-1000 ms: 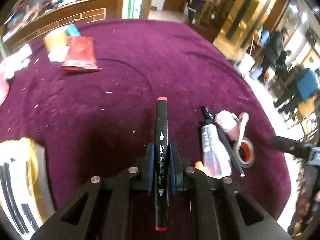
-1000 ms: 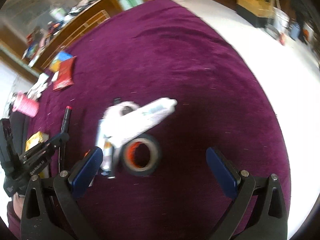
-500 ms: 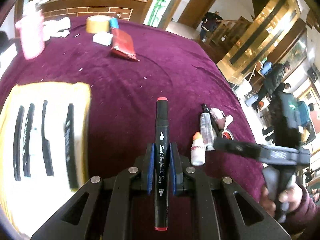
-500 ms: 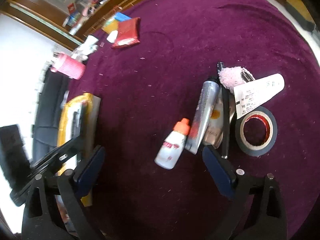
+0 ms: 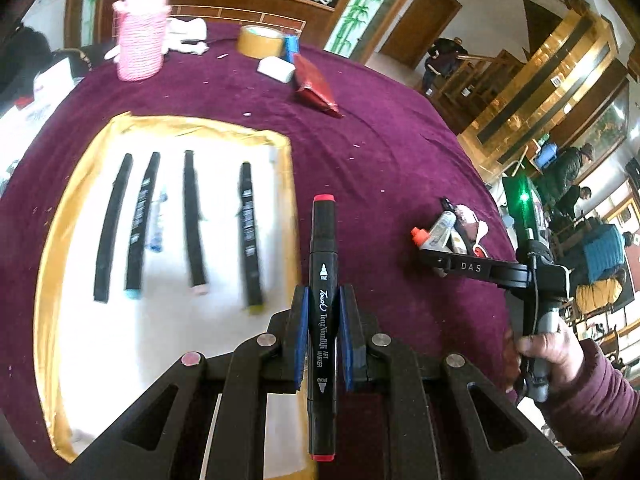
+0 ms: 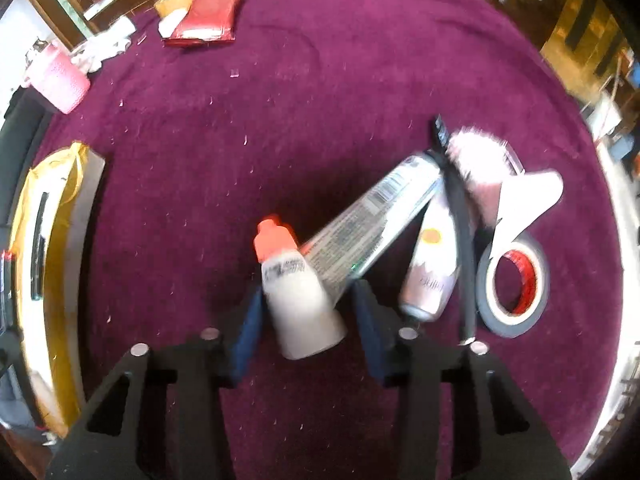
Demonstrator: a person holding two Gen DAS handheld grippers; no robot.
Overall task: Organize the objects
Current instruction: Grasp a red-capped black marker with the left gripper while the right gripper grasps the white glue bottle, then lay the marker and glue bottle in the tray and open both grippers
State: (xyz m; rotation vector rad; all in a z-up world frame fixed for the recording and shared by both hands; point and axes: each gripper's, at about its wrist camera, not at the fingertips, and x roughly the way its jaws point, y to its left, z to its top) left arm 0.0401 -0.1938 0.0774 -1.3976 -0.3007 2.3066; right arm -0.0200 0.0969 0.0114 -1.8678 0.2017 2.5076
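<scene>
My left gripper (image 5: 322, 332) is shut on a black red-capped marker (image 5: 322, 280) and holds it beside the right edge of a gold-rimmed white tray (image 5: 60, 216) with several black markers (image 5: 192, 220) lying in a row. My right gripper (image 6: 306, 312) is open, its blue pads on either side of a small white bottle with an orange cap (image 6: 294, 288). The bottle lies on the purple cloth against a silver tube (image 6: 376, 220). The right gripper also shows in the left wrist view (image 5: 440, 260), at the pile.
Beside the bottle lie a pink tube (image 6: 430, 268), a black pen (image 6: 460, 232), a pink puff (image 6: 480, 164), a white tube (image 6: 524, 204) and a tape roll (image 6: 516, 284). Far back stand a pink cup (image 5: 138, 40), yellow tape (image 5: 258, 42) and a red packet (image 5: 316, 88).
My left gripper has swung left with the marker, bringing the tray into full view. My right gripper has dropped to the pile and narrowed around the white bottle.
</scene>
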